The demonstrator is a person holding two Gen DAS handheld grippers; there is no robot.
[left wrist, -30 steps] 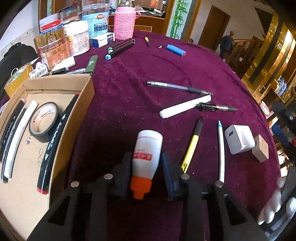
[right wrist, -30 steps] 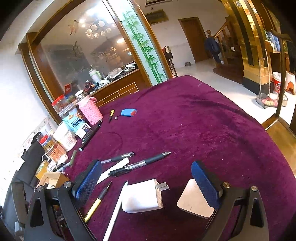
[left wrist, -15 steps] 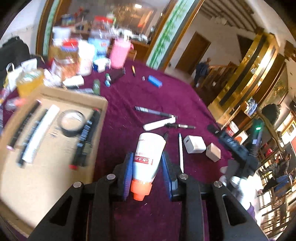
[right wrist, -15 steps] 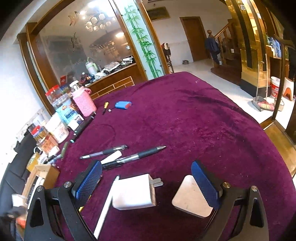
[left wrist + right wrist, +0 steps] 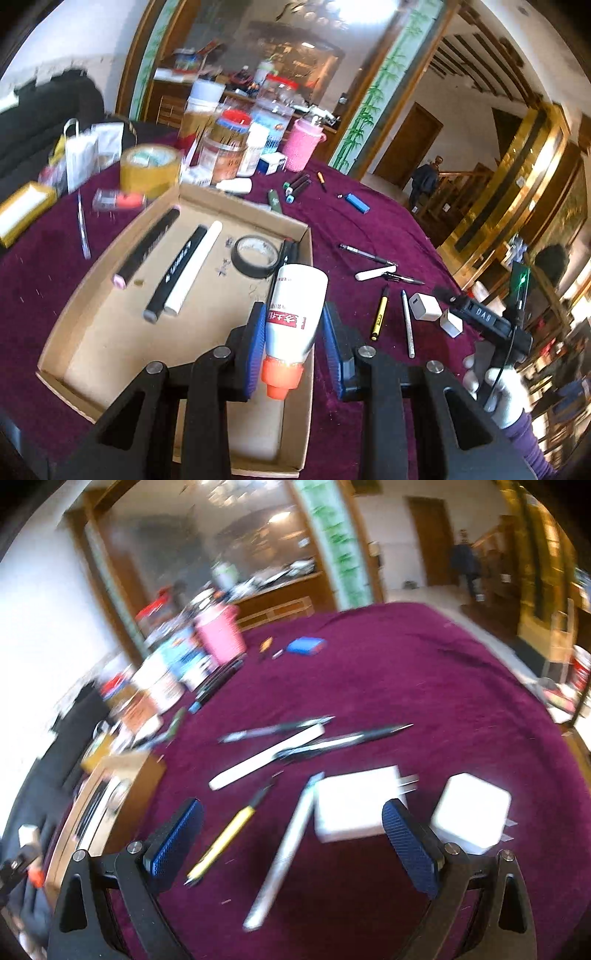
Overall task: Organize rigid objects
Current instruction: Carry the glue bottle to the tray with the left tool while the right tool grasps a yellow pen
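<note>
My left gripper (image 5: 295, 343) is shut on a white glue bottle (image 5: 295, 306) with an orange cap, held above the right rim of an open cardboard box (image 5: 110, 332). The box holds black markers (image 5: 146, 245), a white marker (image 5: 194, 267) and a black tape roll (image 5: 256, 256). My right gripper (image 5: 291, 845) is open and empty over the purple cloth, above a yellow pen (image 5: 225, 838) and a white pen (image 5: 284, 853). Two white chargers (image 5: 354, 803) (image 5: 471, 814) lie by its right finger. The right gripper also shows in the left wrist view (image 5: 487, 321).
Pens and a white marker (image 5: 266, 757) lie mid-table. A blue lighter (image 5: 306, 645), a pink-sleeved flask (image 5: 304, 144), jars, a yellow tape roll (image 5: 149, 171) and boxes crowd the back left. A person stands in the far doorway.
My left gripper has lifted the glue bottle off the cloth and carried it left over the box. My right gripper has shifted left over the pens; its view is now blurred.
</note>
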